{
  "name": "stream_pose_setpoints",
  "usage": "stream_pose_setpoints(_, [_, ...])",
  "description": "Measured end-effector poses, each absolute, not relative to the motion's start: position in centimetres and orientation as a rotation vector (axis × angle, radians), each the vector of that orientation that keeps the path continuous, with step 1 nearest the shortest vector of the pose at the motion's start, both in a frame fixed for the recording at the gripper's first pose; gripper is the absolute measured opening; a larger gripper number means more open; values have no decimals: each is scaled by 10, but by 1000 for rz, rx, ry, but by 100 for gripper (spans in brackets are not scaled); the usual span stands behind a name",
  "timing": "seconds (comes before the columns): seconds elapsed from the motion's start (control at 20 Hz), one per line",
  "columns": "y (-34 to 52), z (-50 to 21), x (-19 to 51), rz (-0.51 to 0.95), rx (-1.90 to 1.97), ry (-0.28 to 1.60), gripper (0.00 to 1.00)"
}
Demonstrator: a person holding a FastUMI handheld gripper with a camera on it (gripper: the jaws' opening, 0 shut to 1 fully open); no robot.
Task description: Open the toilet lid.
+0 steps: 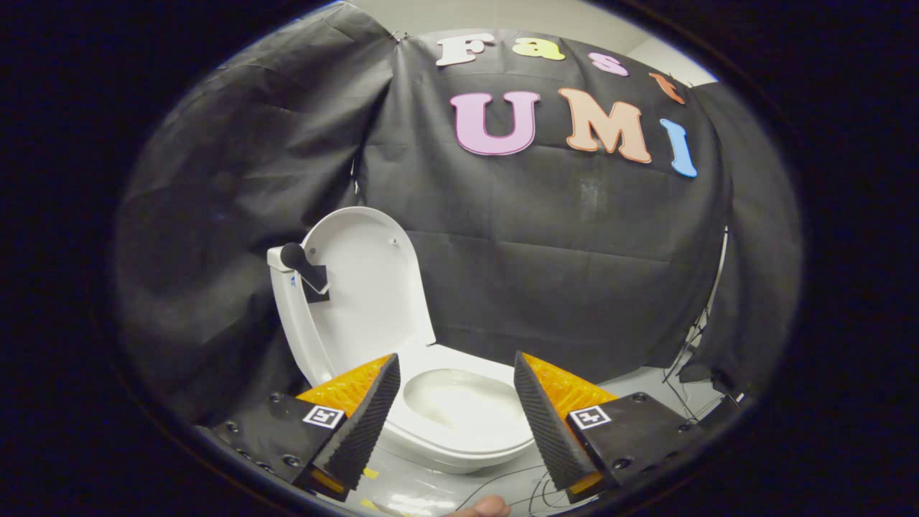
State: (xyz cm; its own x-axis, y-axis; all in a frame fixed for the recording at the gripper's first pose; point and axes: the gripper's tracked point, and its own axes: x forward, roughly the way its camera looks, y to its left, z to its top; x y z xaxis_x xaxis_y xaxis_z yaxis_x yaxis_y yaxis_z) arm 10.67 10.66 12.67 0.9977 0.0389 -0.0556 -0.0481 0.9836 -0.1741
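From where I stand, the toilet lid [366, 287] is already tilted up, leaning back toward the cistern [287, 316] and the black cloth wall [574, 273] behind it. The bowl [459, 409] lies open below, its seat ring bare and glossy. The claw [456, 391] hangs above the front of the bowl with its fingers spread wide and nothing between them; the bowl shows through the gap. A fingertip [484, 507] of the person holding it peeks in just below, over the pale floor [423, 495] with some thin cables.

The lid looks like hard moulded plastic: stiff, fairly light, smooth and likely slippery, swinging on a hinge at the back. I judge the best hold to be its free curved rim, farthest from the hinge, where the fingers can pinch the thin edge or simply push under it. It should not crack under a gentle grip, but it could slam if let go halfway. A dark lever-like part [305, 269] sits by the cistern's top corner, beside the lid. By the look of it, the opening seems done.
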Motion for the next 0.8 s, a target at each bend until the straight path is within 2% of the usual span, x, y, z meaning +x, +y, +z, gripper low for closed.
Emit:
stream_pose_setpoints(0.2, [104, 162, 104, 60, -145, -137, 98])
stream_pose_setpoints(0.35, [100, 172, 100, 52, -121, -213, 98])
stream_pose_setpoints(0.8, [77, 163, 93, 2, -120, -177, 98])
